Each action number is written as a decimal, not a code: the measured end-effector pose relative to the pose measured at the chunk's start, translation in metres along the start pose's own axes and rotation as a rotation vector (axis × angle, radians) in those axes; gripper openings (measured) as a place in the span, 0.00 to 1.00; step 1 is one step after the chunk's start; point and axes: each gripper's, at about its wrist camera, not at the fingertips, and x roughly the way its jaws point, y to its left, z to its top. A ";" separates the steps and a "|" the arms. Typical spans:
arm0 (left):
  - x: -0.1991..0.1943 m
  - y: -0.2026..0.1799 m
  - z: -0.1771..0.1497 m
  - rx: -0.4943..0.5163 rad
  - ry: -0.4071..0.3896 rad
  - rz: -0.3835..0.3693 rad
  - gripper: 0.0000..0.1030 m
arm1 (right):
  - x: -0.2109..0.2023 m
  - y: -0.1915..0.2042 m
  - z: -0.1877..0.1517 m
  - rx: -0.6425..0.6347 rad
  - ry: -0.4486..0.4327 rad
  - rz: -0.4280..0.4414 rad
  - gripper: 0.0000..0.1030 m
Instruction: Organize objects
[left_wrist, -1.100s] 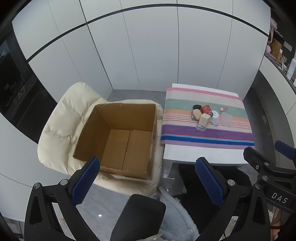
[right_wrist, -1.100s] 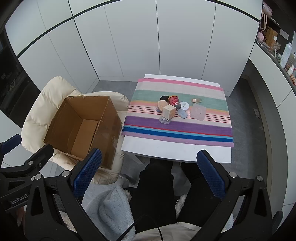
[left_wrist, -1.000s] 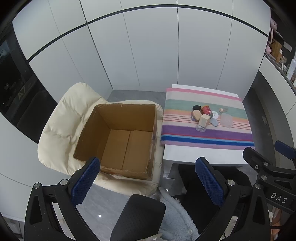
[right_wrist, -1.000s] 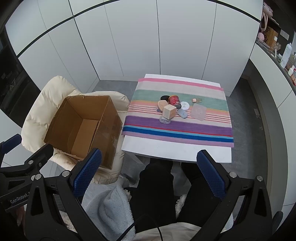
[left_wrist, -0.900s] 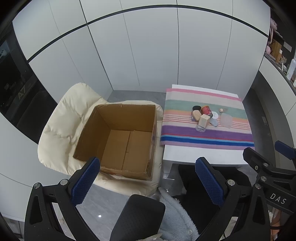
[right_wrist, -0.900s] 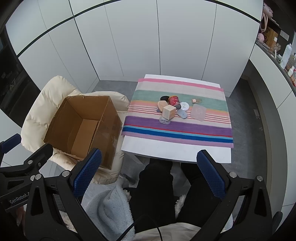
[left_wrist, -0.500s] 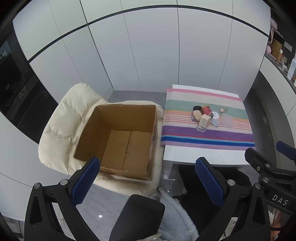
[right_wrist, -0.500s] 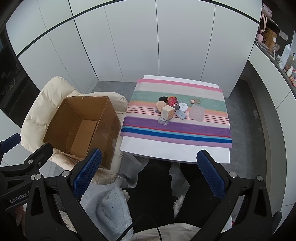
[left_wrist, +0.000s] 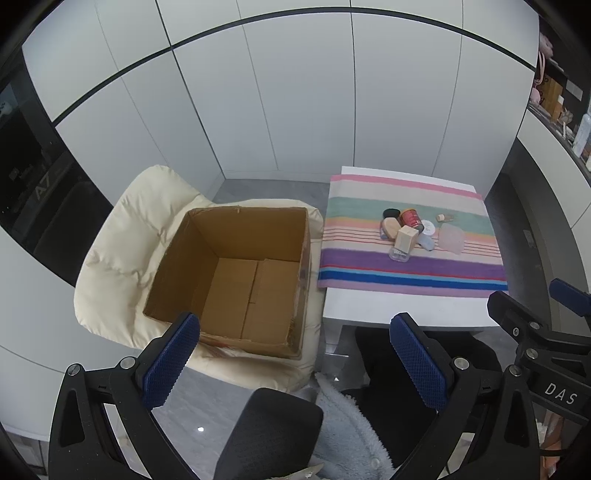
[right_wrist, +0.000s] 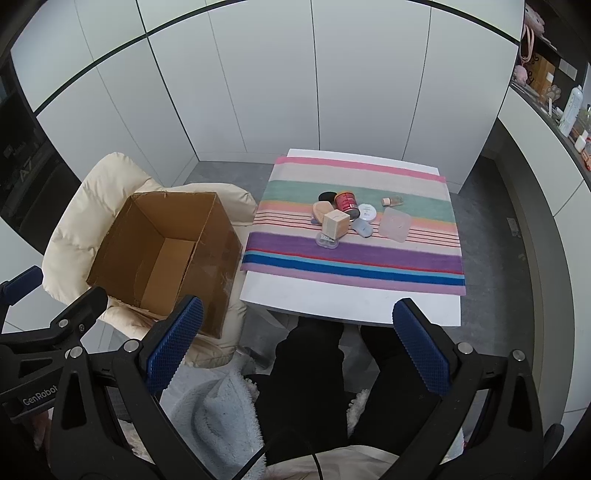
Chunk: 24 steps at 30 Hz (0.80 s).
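Grippers both idle, held high, well apart from the work. Left gripper (left_wrist: 295, 354), lower part of left wrist view: blue textured pads (left_wrist: 170, 360) spread wide, nothing between them. Right gripper (right_wrist: 299, 341), lower part of right wrist view: same, fingers fully apart, empty.

Open brown cardboard box (left_wrist: 236, 277) sits centre-left of left wrist view on a cream padded chair (left_wrist: 122, 236); only the bare bottom flaps show inside. In right wrist view the box (right_wrist: 166, 251) is mid-left.

White square table (right_wrist: 351, 299) just right of the box, covered by a multicolour striped cloth (right_wrist: 354, 254). Objects clustered on the cloth, upper centre of right wrist view:
- beige cardboard cube box (right_wrist: 335, 223), resting on a clear flat plastic piece (right_wrist: 327, 242)
- red cylindrical can (right_wrist: 346, 201) on its side
- black round lid (right_wrist: 327, 195)
- tan oval sponge-like item (right_wrist: 321, 209)
- white round compact (right_wrist: 367, 211)
- grey-blue oval piece (right_wrist: 362, 227)
- translucent square lid (right_wrist: 395, 223), slightly apart to the right
- small cork-topped vial (right_wrist: 392, 201), upper right of the cluster

Person's dark trousers (right_wrist: 310, 369) and pale fleece (right_wrist: 218, 413) at bottom of frame.
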 end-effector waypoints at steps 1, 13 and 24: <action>0.000 -0.002 0.000 0.002 0.002 -0.007 1.00 | 0.000 0.001 0.000 0.001 0.000 -0.001 1.00; -0.006 -0.041 -0.002 0.020 0.018 -0.072 1.00 | -0.007 -0.032 -0.005 0.031 -0.012 0.003 1.00; -0.007 -0.095 0.001 0.016 0.013 -0.141 1.00 | -0.015 -0.104 -0.011 0.116 -0.020 -0.019 1.00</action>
